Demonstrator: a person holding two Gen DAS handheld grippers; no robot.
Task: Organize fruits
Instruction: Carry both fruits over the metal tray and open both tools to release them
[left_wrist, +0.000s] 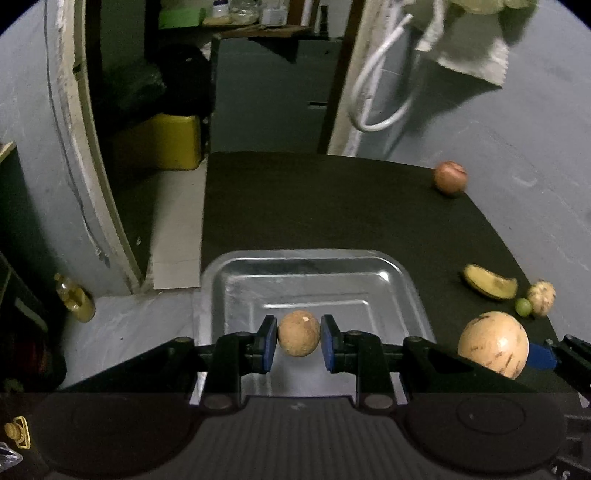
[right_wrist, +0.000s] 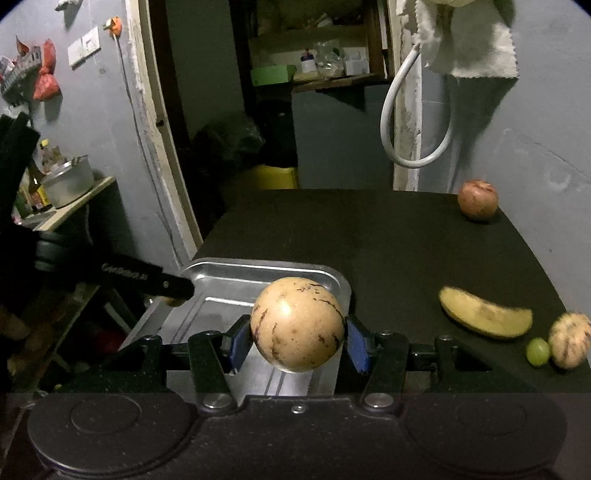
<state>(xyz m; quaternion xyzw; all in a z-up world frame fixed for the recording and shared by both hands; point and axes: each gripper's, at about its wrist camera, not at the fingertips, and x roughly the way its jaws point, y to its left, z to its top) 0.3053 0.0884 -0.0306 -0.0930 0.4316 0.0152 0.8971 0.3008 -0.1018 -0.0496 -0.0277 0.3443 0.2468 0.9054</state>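
Note:
My left gripper (left_wrist: 298, 339) is shut on a small round brown fruit (left_wrist: 298, 333), held above the near part of a steel tray (left_wrist: 384, 269). My right gripper (right_wrist: 297, 339) is shut on a large pale round fruit with dark streaks (right_wrist: 297, 325), hanging over the tray's (right_wrist: 325, 275) right side; that fruit also shows in the left wrist view (left_wrist: 493, 343). On the black table lie a reddish apple (right_wrist: 477, 200), a banana piece (right_wrist: 485, 313), a green grape (right_wrist: 537, 352) and a small streaked fruit (right_wrist: 569, 345).
The black table (right_wrist: 388, 243) ends at a grey wall on the right and a doorway behind. A white hose loop (right_wrist: 417, 110) and a cloth (right_wrist: 476, 40) hang above the far edge. A yellow container (left_wrist: 166, 142) sits on the floor beyond. The left tool's arm (right_wrist: 147, 282) reaches over the tray's left corner.

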